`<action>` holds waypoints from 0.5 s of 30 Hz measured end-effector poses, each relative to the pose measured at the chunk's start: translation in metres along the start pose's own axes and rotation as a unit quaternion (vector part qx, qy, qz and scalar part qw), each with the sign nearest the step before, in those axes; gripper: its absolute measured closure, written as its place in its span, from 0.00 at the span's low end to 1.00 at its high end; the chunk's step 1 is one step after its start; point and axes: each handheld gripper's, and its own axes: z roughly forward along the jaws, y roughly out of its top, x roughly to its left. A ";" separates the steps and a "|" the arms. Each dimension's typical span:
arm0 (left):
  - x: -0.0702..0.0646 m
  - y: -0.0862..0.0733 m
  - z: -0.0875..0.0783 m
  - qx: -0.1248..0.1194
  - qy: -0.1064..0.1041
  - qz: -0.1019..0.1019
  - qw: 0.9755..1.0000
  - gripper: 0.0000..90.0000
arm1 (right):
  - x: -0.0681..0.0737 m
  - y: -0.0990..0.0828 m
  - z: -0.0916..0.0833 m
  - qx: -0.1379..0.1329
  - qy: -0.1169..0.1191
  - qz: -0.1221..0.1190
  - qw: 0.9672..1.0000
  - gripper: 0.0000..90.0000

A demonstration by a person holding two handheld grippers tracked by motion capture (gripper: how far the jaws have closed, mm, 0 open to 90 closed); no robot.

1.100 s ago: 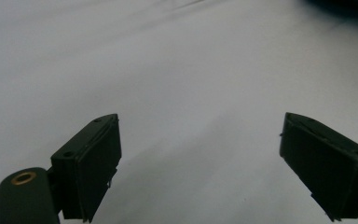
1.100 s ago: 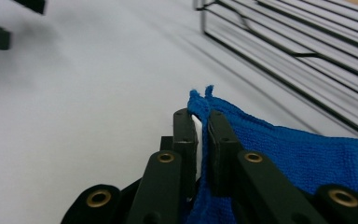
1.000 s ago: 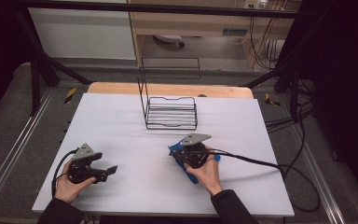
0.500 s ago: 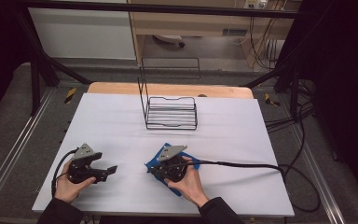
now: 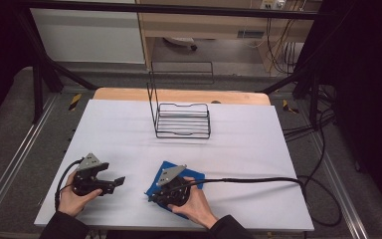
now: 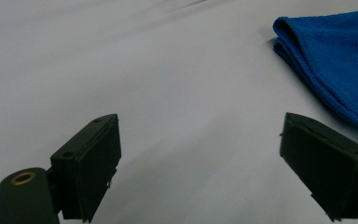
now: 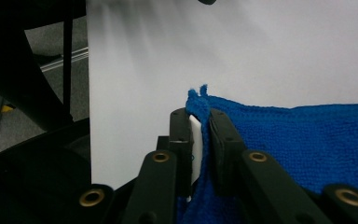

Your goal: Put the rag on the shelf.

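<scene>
Cloth (image 5: 188, 179): one, blue, clamped by right hand-held gripper (image 5: 154, 195); left hand-held gripper (image 5: 119, 181) apart; one wire rack (image 5: 183, 119).

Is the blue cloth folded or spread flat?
Folded. The blue cloth shows a doubled, rounded edge with stacked layers in the left gripper view; the right gripper pinches its corner.

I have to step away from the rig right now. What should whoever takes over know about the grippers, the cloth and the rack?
Right gripper: shut on a corner of the blue cloth, which is pinched between its jaws.
Left gripper: open, holding nothing, low over the white table cover beside the cloth's folded edge.
The cloth lies folded near the front of the table, under the right hand.
The black wire rack stands toward the back, with nothing in it.
Done: the corner is gripped.
Left: probably a second grip with the left gripper; where the cloth should go cannot be told.
</scene>
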 end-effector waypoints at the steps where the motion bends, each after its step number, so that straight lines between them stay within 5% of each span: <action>1: 0.000 0.000 0.000 0.000 0.000 0.000 1.000 0.14 | 0.000 0.000 0.000 -0.002 0.001 0.005 1.000 0.84; 6: 0.000 0.000 0.000 -0.001 0.000 -0.001 1.000 0.14 | -0.002 0.007 -0.016 -0.033 -0.027 0.007 0.999 0.61; 10: 0.000 0.000 0.000 0.000 0.000 0.000 1.000 0.14 | -0.014 0.008 -0.039 -0.061 -0.066 0.027 0.996 0.56; 13: 0.000 0.000 0.000 0.000 0.001 0.000 1.000 0.14 | -0.029 0.000 -0.060 -0.075 -0.116 0.056 0.989 0.55; 15: 0.000 0.000 0.000 0.000 0.001 -0.001 1.000 0.14 | -0.041 -0.012 -0.075 -0.077 -0.152 0.088 0.981 0.56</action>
